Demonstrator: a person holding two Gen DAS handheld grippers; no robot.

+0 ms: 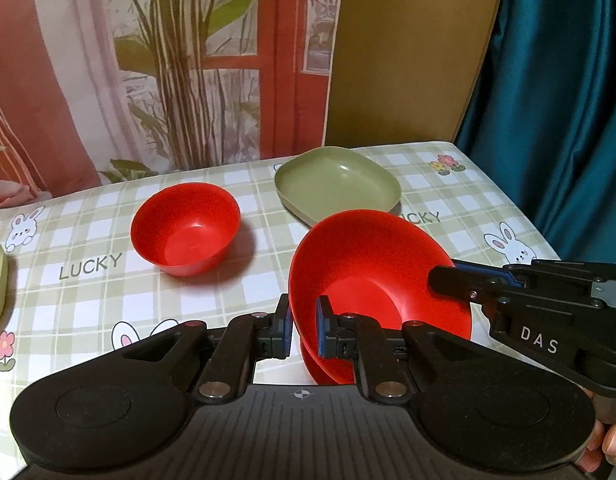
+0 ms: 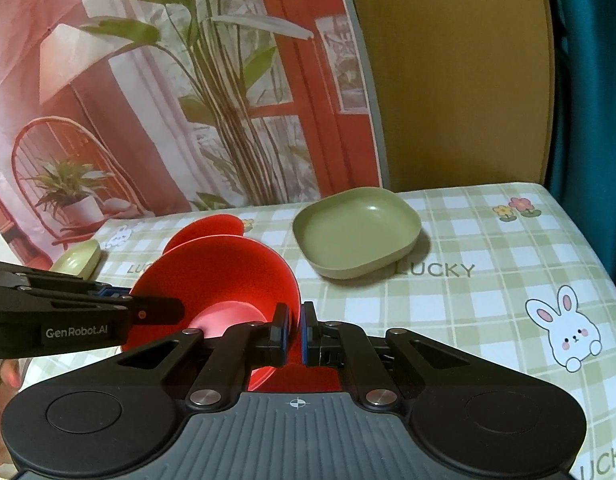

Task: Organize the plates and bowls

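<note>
Red bowl (image 1: 372, 280) | round, glossy plastic | pinched by both grippers' fingers (image 1: 322, 330)

Glossy red plastic bowl (image 1: 186, 230), satin green plastic dish (image 1: 338, 184), smooth checked vinyl tablecloth (image 1: 88, 292)

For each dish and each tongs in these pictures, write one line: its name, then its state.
Held red bowl: tilted, gripped at opposite rims.
Other red bowl: upright on table, empty.
Green dish: upright on table, empty.
Left tongs: shut on held bowl's rim.
Right tongs: shut on its rim.
</note>
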